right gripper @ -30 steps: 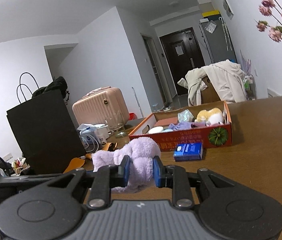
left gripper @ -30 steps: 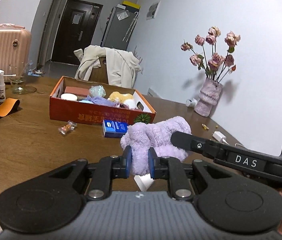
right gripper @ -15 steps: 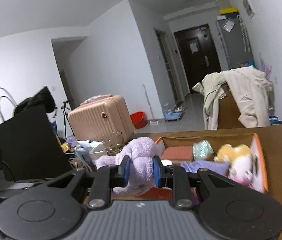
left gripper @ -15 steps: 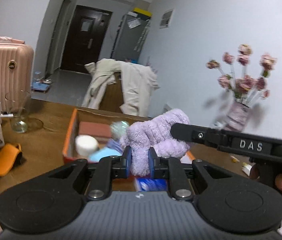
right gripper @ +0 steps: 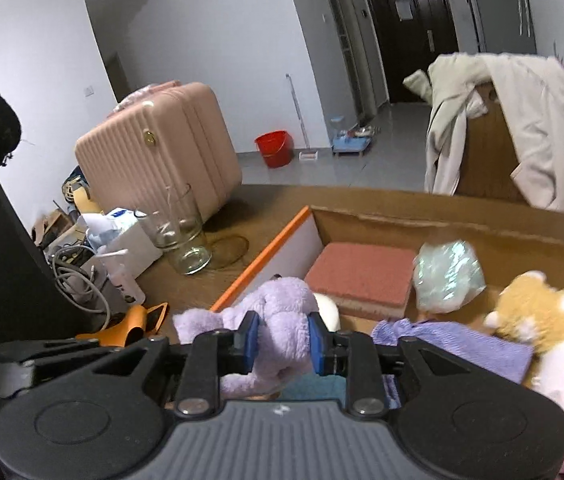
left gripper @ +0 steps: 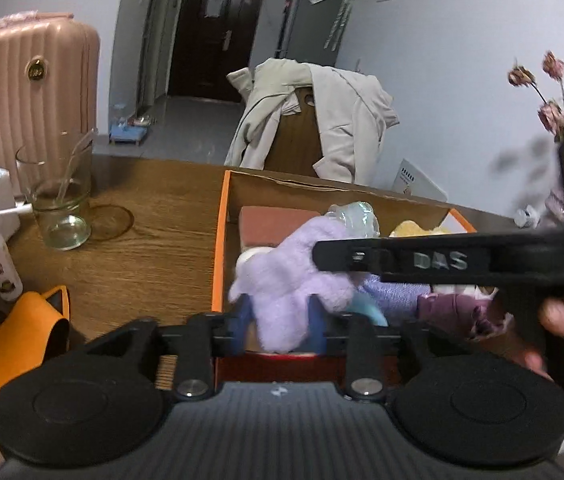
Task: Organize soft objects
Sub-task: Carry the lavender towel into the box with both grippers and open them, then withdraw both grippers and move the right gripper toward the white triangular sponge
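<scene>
Both grippers have carried the purple plush toy (left gripper: 293, 280) from the bare tabletop to above the orange cardboard box (left gripper: 218, 240), over its near left corner. Left gripper (left gripper: 280, 326) and right gripper (right gripper: 283, 338) have just been opening, and the plush sits between each pair of blue pads; whether they still pinch it I cannot tell.

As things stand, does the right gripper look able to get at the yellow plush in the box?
Probably not yet: the right gripper has the purple plush between its fingers. Otherwise the yellow plush lies uncovered in the box, just to its right.
</scene>
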Motion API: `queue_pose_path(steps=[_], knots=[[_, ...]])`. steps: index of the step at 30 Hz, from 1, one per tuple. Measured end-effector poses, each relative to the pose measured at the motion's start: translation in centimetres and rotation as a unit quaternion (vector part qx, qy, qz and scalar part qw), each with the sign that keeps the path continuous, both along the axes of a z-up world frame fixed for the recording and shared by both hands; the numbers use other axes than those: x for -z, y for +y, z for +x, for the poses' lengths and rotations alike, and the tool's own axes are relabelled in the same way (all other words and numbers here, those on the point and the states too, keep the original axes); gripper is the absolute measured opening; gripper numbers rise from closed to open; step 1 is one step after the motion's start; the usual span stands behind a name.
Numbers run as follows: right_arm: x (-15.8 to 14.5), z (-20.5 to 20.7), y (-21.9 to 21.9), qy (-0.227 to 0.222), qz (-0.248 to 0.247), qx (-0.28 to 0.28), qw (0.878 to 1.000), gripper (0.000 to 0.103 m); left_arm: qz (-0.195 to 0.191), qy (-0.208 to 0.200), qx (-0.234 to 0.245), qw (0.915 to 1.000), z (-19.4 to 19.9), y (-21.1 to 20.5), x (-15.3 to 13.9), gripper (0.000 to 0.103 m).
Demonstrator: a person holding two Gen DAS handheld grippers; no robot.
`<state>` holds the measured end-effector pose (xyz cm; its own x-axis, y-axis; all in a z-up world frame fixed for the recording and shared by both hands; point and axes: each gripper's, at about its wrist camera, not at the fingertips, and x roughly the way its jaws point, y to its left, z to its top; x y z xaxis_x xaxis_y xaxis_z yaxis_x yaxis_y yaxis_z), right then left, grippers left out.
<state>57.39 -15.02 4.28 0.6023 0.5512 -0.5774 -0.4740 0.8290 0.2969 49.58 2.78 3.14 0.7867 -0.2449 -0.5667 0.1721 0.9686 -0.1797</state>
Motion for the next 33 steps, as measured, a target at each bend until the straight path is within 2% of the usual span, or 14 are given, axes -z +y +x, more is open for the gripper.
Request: queue_pose_path(steps=[3,7,9,14,22,26,28,30,33], knots=[[1.3,0.8,0.6,0.014,0.000,0.003,1.000,0.030,0.007,-0.009,0.011,0.9999,-0.6,-0.2,-0.1,0.037],[1.8,0.7,0.9,0.019,-0.008,-0.005,1.000,0.039,0.008,-0.010,0.008,0.9999,-1.0,-0.2,-0.7,0.042],[1.0,0.2,0.5,0.010,-0.010,-0.004,1.000,0.040,0.010,-0.012,0.002,0.9999,-1.4,-0.1,-1.2,0.042],[-3.0,-2.7,-2.0,-0.030,-0.010,0.018,0.999,0.051,0.008,-0.034,-0.006,0.9994,-3.8,0.5,-3.8,0.046],[-8.5,-11.5,-8.5,-0.090,-0.037,0.068,0.993,0.064,0.050,-0.089,-0.013,0.9947,-10.3,1.1,-8.1,0.062],[-9.8,-16.4,-11.6,-0.113,-0.045,0.100,0.988,0.069,0.058,-0.100,-0.018,0.9931,-13.3,1.2,-9.3,0.064],[-10.3,-18.4,-12.6,-0.120,-0.042,0.108,0.986,0.070,0.059,-0.108,-0.015,0.9923,-14.7,1.1,-10.1,0.068],[-10.7,-20.2,-13.5,-0.125,-0.036,0.110,0.985,0.070,0.064,-0.122,-0.011,0.9904,-16.4,0.7,-10.8,0.074],[-11.0,-22.7,-14.2,-0.133,-0.028,0.112,0.984,0.071,0.071,-0.138,-0.005,0.9879,-18.4,0.1,-11.4,0.075]])
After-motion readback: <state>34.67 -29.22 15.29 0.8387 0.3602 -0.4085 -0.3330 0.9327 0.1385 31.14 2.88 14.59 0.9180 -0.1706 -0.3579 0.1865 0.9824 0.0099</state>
